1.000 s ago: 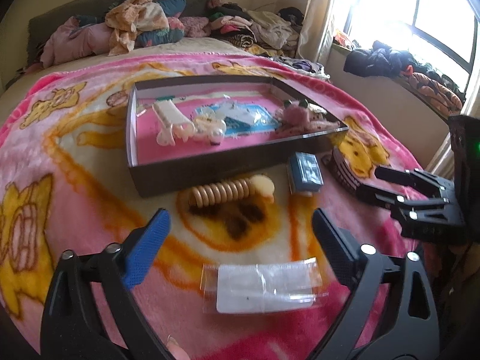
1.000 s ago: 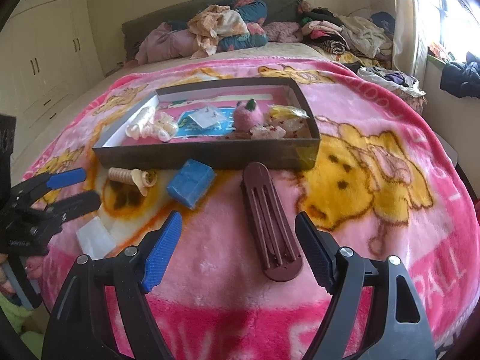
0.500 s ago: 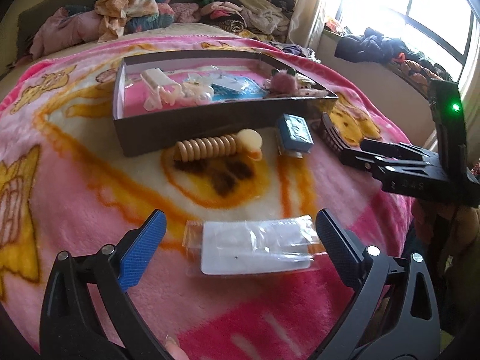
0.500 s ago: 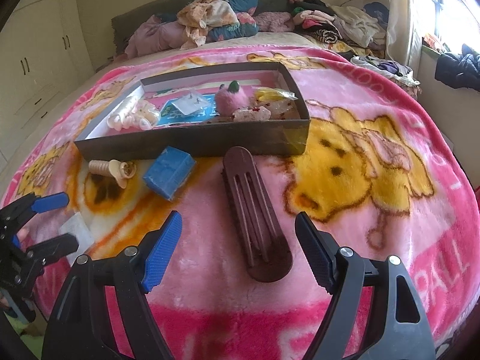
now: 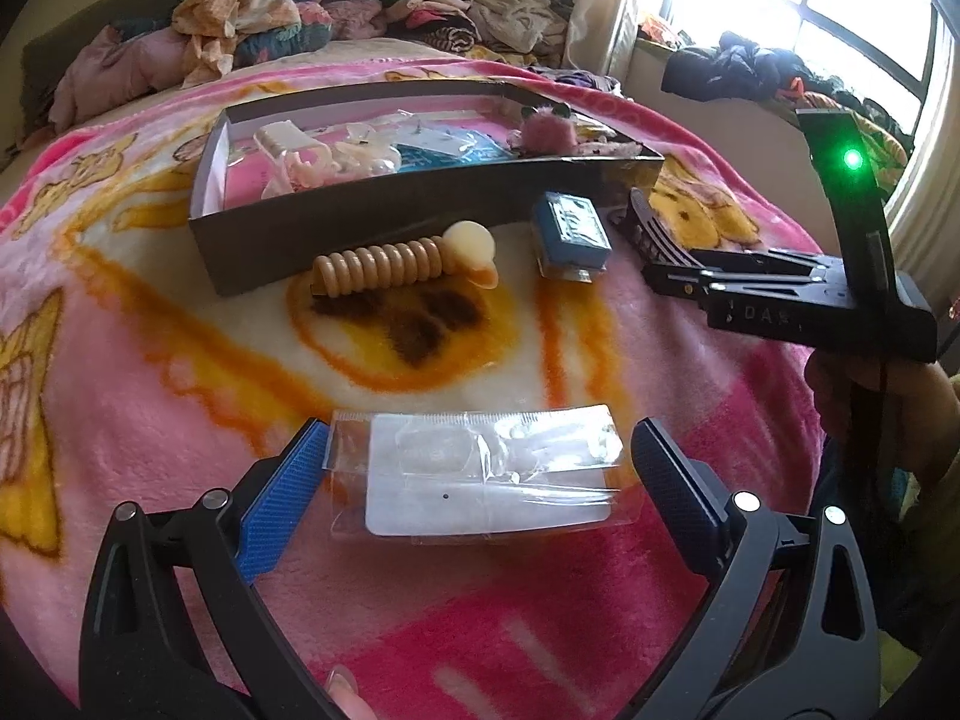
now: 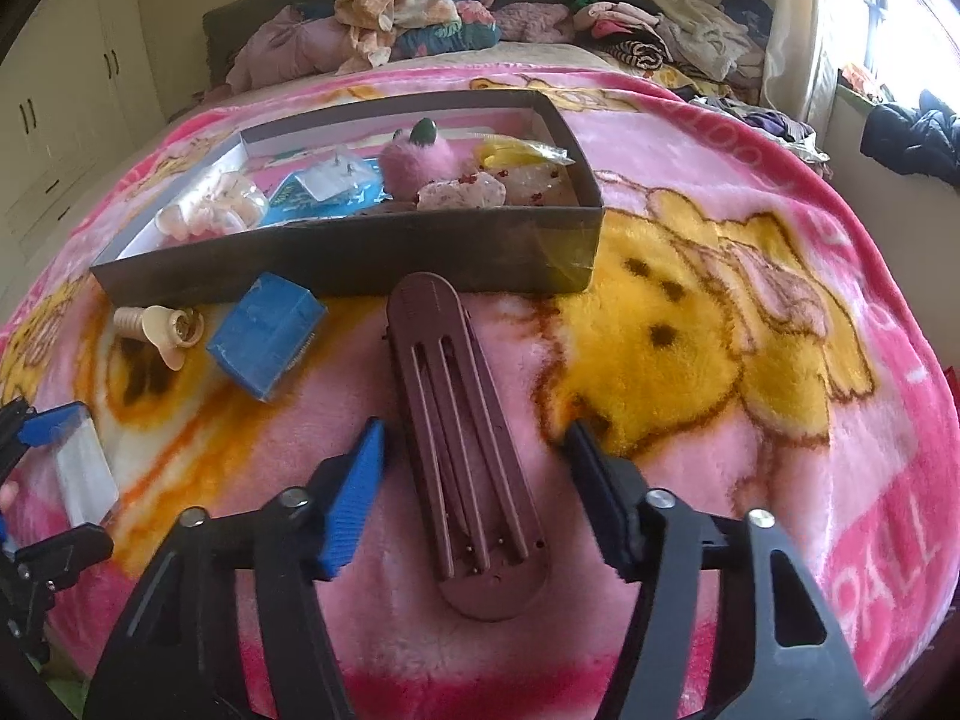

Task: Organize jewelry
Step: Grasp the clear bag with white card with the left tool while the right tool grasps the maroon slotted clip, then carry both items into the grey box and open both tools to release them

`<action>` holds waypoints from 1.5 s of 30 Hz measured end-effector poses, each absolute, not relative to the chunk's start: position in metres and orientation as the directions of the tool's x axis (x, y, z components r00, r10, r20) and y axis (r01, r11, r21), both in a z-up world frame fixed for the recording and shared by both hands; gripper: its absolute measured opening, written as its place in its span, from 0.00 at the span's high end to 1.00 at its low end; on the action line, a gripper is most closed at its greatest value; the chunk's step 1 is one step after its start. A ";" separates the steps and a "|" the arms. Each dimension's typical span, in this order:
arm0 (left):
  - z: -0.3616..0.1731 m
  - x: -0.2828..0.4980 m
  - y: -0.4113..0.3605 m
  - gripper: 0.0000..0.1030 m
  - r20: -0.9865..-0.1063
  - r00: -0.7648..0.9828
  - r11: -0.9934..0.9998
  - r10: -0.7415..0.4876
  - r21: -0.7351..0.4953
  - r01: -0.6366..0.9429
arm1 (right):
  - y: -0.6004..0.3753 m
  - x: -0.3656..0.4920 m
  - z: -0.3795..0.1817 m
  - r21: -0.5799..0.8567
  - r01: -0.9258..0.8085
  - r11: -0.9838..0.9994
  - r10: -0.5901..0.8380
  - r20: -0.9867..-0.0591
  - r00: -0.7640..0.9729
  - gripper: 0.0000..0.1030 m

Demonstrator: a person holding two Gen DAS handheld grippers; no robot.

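A dark open box (image 5: 384,213) (image 6: 336,261) on the pink blanket holds several jewelry pieces and a pink fluffy item (image 6: 414,162). In front of it lie a beige ribbed piece (image 5: 396,267) (image 6: 159,327), a small blue box (image 5: 570,231) (image 6: 264,333), a long maroon hair clip (image 6: 465,444) and a clear plastic packet (image 5: 480,471) (image 6: 84,471). My left gripper (image 5: 480,456) is open, its fingers on either side of the packet. My right gripper (image 6: 474,444) is open, its fingers on either side of the maroon clip.
The blanket (image 6: 750,360) covers a bed; piled clothes (image 5: 252,24) lie at the head. A window ledge with dark clothes (image 5: 738,69) is on the right. White cupboards (image 6: 54,108) stand at the left. The right gripper's body (image 5: 792,300) shows in the left wrist view.
Both grippers have moved forward and down. The left one now straddles the packet and the right one straddles the maroon clip. Nothing has been taken hold of.
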State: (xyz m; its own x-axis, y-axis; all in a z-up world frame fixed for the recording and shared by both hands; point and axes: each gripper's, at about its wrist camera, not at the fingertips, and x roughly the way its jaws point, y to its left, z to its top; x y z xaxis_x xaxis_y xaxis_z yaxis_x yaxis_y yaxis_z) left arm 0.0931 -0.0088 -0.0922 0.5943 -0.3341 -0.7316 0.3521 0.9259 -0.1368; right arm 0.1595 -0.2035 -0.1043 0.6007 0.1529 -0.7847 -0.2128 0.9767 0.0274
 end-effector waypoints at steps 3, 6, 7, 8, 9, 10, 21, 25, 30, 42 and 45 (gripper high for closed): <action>-0.093 0.092 -0.015 0.13 -0.737 0.589 0.922 -0.332 -0.120 0.369 | -0.204 0.158 -0.104 0.030 -0.213 0.977 0.156 -0.780 0.606 0.67; -0.093 0.090 -0.020 0.19 -0.740 0.582 0.915 -0.338 -0.114 0.386 | -0.207 0.157 -0.102 0.045 -0.211 0.976 0.167 -0.775 0.609 0.69; -0.093 0.090 -0.021 0.22 -0.742 0.582 0.916 -0.334 -0.109 0.387 | -0.208 0.157 -0.101 0.055 -0.211 0.976 0.176 -0.774 0.608 0.69; -0.093 0.090 -0.021 0.22 -0.743 0.581 0.915 -0.332 -0.106 0.388 | -0.210 0.155 -0.100 0.064 -0.211 0.975 0.182 -0.773 0.608 0.69; -0.093 0.089 -0.022 0.24 -0.743 0.580 0.914 -0.335 -0.105 0.393 | -0.212 0.154 -0.098 0.079 -0.209 0.975 0.193 -0.769 0.609 0.69; -0.092 0.089 -0.023 0.25 -0.743 0.579 0.912 -0.336 -0.105 0.396 | -0.214 0.153 -0.097 0.096 -0.209 0.973 0.207 -0.765 0.609 0.69; -0.077 0.093 -0.032 0.26 -0.722 0.592 0.905 -0.358 -0.110 0.411 | -0.213 0.127 -0.071 0.165 -0.265 0.950 0.300 -0.722 0.624 0.70; -0.068 0.099 -0.033 0.26 -0.705 0.613 0.908 -0.356 -0.106 0.405 | -0.207 0.120 -0.063 0.173 -0.291 0.941 0.324 -0.706 0.629 0.70; -0.058 0.109 -0.027 0.26 -0.690 0.634 0.918 -0.348 -0.113 0.380 | -0.200 0.118 -0.054 0.169 -0.314 0.934 0.339 -0.695 0.634 0.70; -0.040 0.135 -0.002 0.26 -0.658 0.685 0.943 -0.312 -0.126 0.308 | -0.184 0.129 -0.043 0.158 -0.355 0.921 0.362 -0.683 0.634 0.69; -0.035 0.142 0.003 0.26 -0.649 0.698 0.947 -0.303 -0.126 0.294 | -0.180 0.134 -0.042 0.157 -0.363 0.918 0.367 -0.682 0.633 0.69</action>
State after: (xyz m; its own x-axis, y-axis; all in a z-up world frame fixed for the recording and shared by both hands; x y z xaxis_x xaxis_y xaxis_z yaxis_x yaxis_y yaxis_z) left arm 0.1423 0.0035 -0.0353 0.6983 -0.3027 -0.6487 0.2941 0.9475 -0.1256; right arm 0.1343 -0.1799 -0.0417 0.6329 0.3669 -0.6818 -0.3632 0.9184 0.1570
